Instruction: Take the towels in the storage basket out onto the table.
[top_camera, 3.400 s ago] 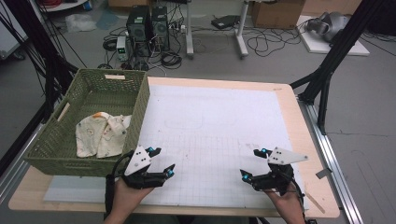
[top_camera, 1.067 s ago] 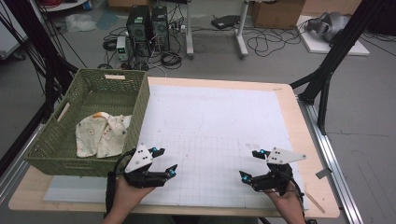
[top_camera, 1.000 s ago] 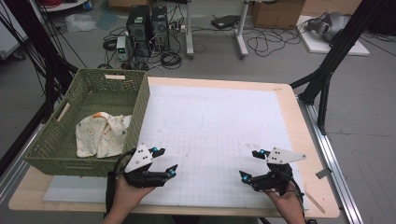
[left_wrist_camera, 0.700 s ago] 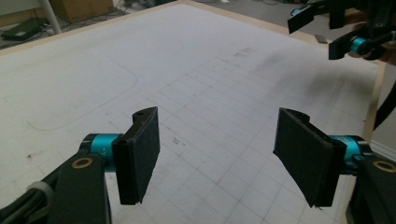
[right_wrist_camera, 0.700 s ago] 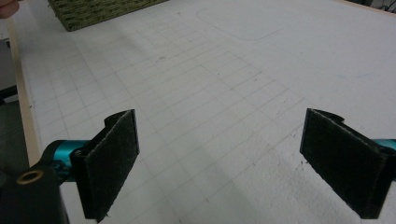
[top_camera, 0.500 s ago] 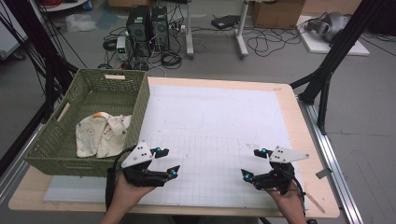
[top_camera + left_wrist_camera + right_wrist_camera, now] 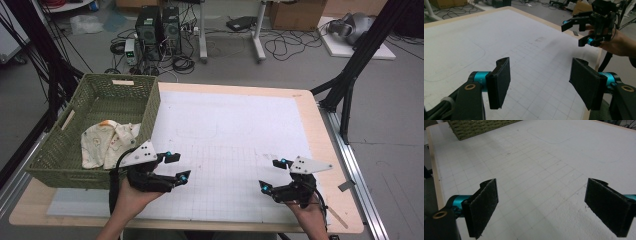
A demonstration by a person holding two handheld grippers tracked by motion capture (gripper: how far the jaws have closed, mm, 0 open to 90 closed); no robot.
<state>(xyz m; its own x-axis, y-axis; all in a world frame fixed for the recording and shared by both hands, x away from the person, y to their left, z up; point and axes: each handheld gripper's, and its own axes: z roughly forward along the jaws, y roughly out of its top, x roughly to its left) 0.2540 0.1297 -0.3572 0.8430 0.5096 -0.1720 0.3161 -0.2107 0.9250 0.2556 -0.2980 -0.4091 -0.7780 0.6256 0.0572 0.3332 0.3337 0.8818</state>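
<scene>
At the near edge of the table (image 7: 235, 85), both of the person's hands hover low over the white gridded mat (image 7: 225, 130), each holding a gripper clear of the surface. The left gripper (image 7: 176, 167) sits just beside the near right corner of the green woven basket (image 7: 150, 100), its jaws spread wide with nothing between them; from the left gripper view the two black pads (image 7: 499, 82) frame only bare mat. The right gripper (image 7: 272, 175) floats well apart, toward the near right, also gaping wide and empty, and it shows in the left gripper view too (image 7: 584, 33).

The thing worth reaching for seems to be the cream cloth (image 7: 107, 142), crumpled in the near part of the basket, slumped against the basket's floor. The left gripper is the closer one, so I'd judge it is poised there to go over the basket wall and pinch the fabric. The wide jaws make sense for soft, bunched material. The right gripper likely waits over open mat, where the cloth could be laid out.
</scene>
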